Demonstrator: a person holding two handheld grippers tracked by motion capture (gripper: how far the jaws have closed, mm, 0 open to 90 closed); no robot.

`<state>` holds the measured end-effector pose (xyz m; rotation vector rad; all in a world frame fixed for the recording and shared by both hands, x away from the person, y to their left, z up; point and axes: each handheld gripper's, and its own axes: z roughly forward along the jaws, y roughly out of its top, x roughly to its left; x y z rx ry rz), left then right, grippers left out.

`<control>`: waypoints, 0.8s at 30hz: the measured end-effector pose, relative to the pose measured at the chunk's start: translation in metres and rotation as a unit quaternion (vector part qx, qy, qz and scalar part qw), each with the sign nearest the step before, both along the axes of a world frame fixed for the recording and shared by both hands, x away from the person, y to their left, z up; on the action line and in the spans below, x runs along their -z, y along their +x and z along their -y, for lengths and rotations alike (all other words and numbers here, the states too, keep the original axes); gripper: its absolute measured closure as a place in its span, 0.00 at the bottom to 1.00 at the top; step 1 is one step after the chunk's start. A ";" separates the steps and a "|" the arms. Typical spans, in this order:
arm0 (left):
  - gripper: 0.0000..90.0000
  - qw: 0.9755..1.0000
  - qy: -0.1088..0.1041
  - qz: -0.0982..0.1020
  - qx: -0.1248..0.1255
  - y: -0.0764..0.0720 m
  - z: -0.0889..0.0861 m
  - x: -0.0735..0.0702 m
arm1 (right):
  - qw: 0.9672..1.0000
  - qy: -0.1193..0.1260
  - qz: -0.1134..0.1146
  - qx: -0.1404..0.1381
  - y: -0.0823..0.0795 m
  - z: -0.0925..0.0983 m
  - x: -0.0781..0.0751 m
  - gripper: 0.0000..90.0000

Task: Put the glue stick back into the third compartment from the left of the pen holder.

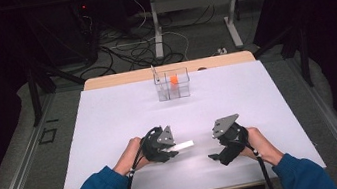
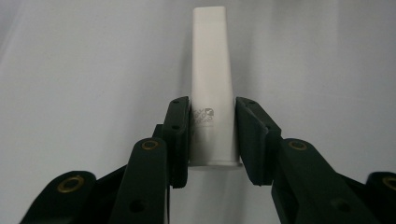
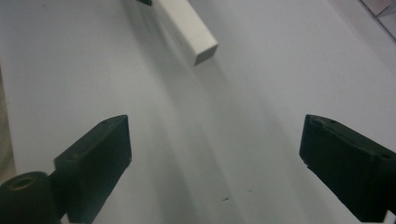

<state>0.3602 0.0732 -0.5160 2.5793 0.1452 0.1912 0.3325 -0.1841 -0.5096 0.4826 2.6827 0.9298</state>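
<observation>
Between the fingers of the left gripper (image 2: 212, 135) sits a white tube (image 2: 212, 84), clamped near its capped end, with its flat tail projecting well beyond the fingertips. The right gripper (image 3: 215, 154) stands wide open with nothing between its fingers; the tube's tail (image 3: 194, 32) lies ahead of them and apart.

The step in hand appears to be a handover or a two-handed grip. To do it well, the right gripper should advance until the tail lies squarely between both pads before closing, and the left grip should hold until then.

The left gripper view shows the pads (image 2: 180, 135) pressing the tube's sides. The high view adds a clear box (image 1: 172, 84) holding an orange object (image 1: 173, 79), far beyond both grippers.
</observation>
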 end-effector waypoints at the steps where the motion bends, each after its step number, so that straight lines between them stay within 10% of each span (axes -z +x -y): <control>1: 0.75 1.000 0.001 0.000 0.006 0.001 0.002 0.000 | 1.000 -0.003 0.002 -0.002 0.000 -0.002 -0.001 0.16; 24: 0.74 0.998 0.007 0.012 0.066 0.010 0.036 -0.004 | 0.989 -0.085 0.073 -0.095 0.016 -0.051 0.004 0.65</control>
